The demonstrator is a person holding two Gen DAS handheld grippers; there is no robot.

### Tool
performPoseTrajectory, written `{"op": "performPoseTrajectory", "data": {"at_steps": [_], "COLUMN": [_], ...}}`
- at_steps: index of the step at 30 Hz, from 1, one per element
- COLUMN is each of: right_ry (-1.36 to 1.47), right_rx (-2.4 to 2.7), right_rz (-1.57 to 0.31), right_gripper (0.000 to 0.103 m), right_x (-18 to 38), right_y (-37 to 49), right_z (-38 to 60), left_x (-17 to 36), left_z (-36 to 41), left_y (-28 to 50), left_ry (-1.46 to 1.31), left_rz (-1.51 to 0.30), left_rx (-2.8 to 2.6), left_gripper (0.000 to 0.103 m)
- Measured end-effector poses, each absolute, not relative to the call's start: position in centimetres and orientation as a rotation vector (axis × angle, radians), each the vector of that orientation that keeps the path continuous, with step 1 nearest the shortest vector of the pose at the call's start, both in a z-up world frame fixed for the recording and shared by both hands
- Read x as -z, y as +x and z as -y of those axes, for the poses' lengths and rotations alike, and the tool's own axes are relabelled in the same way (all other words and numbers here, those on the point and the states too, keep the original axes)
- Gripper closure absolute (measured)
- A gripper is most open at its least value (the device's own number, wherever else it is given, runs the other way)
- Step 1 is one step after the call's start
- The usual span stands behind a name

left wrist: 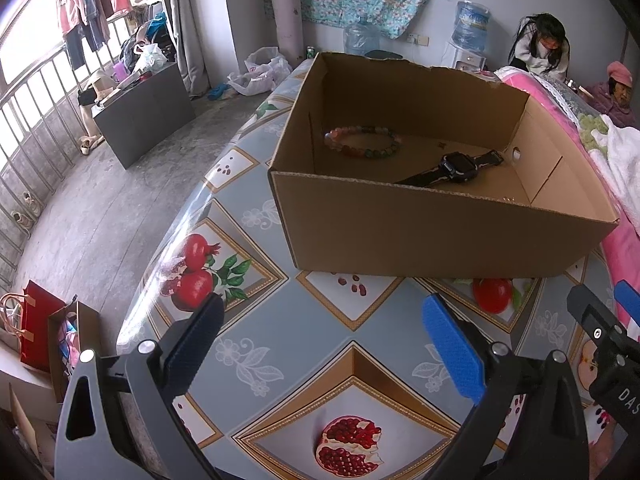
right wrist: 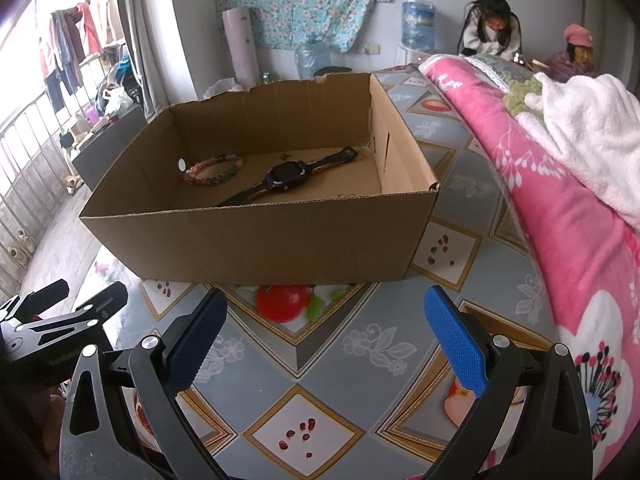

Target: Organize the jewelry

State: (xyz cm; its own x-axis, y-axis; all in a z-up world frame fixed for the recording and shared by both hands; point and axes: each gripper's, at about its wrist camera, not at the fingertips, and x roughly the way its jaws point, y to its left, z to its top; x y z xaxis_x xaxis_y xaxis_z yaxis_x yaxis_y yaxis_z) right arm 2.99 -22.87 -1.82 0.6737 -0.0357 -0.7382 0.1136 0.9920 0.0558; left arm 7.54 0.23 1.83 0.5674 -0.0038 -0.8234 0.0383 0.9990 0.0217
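An open cardboard box (left wrist: 432,232) (right wrist: 260,240) stands on the fruit-patterned tablecloth. Inside it lie a multicoloured bead bracelet (left wrist: 362,142) (right wrist: 214,170) and a black smartwatch (left wrist: 452,170) (right wrist: 288,180) with its strap stretched out. My left gripper (left wrist: 320,332) hovers open over the cloth in front of the box, holding nothing. My right gripper (right wrist: 324,328) is also open and empty, a little short of the box's near wall. Each gripper shows at the edge of the other's view: the right gripper (left wrist: 608,320), the left gripper (right wrist: 84,300).
A pink floral blanket (right wrist: 560,208) with a white towel (right wrist: 592,128) lies right of the box. The table edge (left wrist: 168,240) drops to the floor on the left. Two people (left wrist: 544,44) sit at the back right. Bags (left wrist: 44,332) stand on the floor at the left.
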Motion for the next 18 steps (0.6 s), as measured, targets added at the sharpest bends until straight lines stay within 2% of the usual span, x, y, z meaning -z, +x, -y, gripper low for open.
{"op": "performPoseTrajectory", "data": {"at_steps": [18], "right_ry": [0.099], "right_rx": [0.085], "right_rz": [-0.829], "right_gripper": [0.008], "right_x": [1.81], "right_y": [2.99], "right_z": [22.81], "left_x": [-1.71], "left_z": [-0.17], "left_y": [7.36], "left_ry": [0.038], "left_rz": [-0.970], "left_rx": [0.028], "left_gripper": [0.006]}}
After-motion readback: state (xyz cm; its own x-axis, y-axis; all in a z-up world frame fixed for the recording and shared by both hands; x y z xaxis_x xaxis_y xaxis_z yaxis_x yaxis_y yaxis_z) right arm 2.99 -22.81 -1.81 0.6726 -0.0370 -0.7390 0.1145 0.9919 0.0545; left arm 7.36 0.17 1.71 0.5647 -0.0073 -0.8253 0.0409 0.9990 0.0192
